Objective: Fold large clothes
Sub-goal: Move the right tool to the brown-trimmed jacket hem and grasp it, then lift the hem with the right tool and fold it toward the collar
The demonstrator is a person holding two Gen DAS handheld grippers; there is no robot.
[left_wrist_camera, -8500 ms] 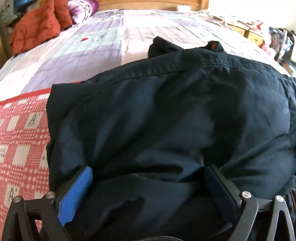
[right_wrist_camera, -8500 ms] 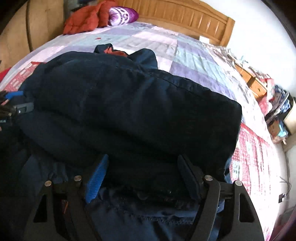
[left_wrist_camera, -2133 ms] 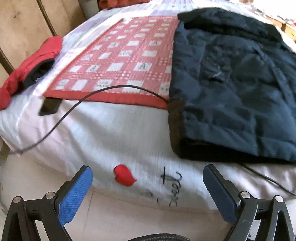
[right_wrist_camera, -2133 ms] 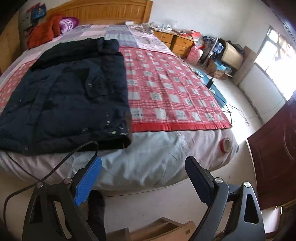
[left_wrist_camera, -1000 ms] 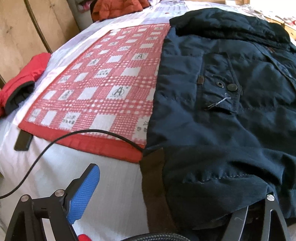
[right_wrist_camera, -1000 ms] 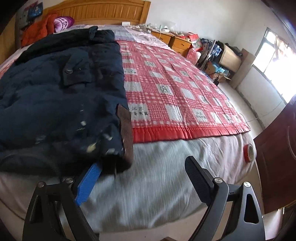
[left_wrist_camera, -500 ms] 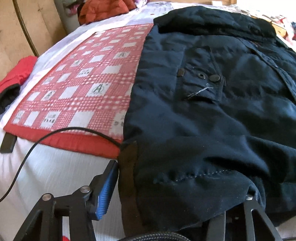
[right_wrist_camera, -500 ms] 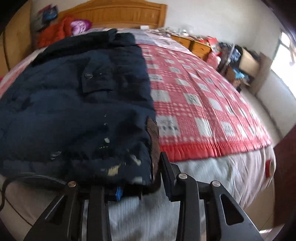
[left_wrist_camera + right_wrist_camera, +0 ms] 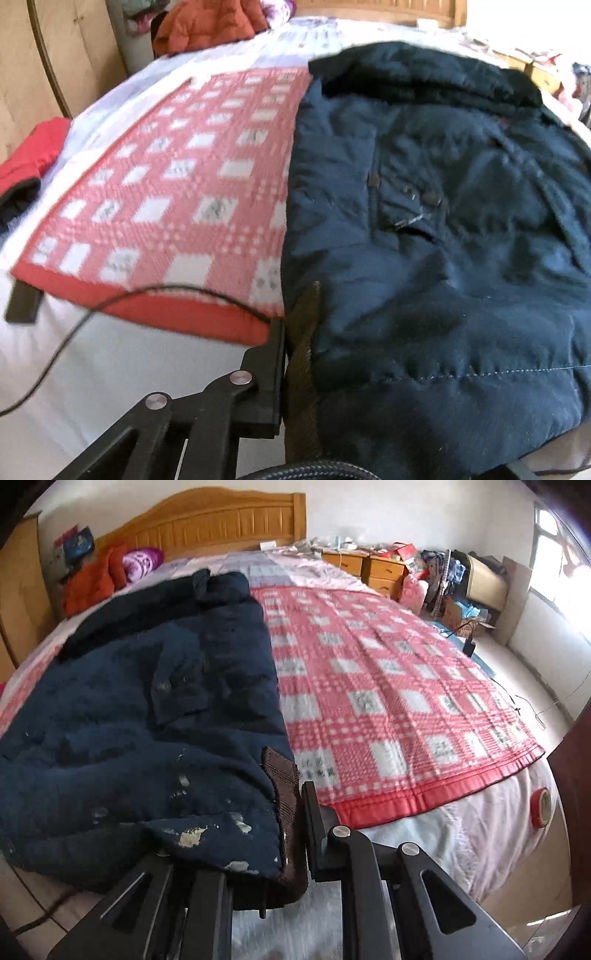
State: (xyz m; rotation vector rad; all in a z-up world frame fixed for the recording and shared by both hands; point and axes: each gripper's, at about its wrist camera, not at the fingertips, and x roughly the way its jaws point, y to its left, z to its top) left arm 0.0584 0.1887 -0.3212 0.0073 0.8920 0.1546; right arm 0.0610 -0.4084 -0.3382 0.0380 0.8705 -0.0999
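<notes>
My left gripper (image 9: 291, 373) is clamped on the brown-trimmed hem corner of the navy jacket (image 9: 443, 229), which lies spread up the bed (image 9: 424, 849) over a red checked blanket (image 9: 388, 701). My right gripper (image 9: 295, 834) is closing, pinching the opposite hem corner.

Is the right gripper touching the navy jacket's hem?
Touching. The right wrist view shows the right gripper closing its jaws on the brown-edged hem corner of the navy jacket.
</notes>
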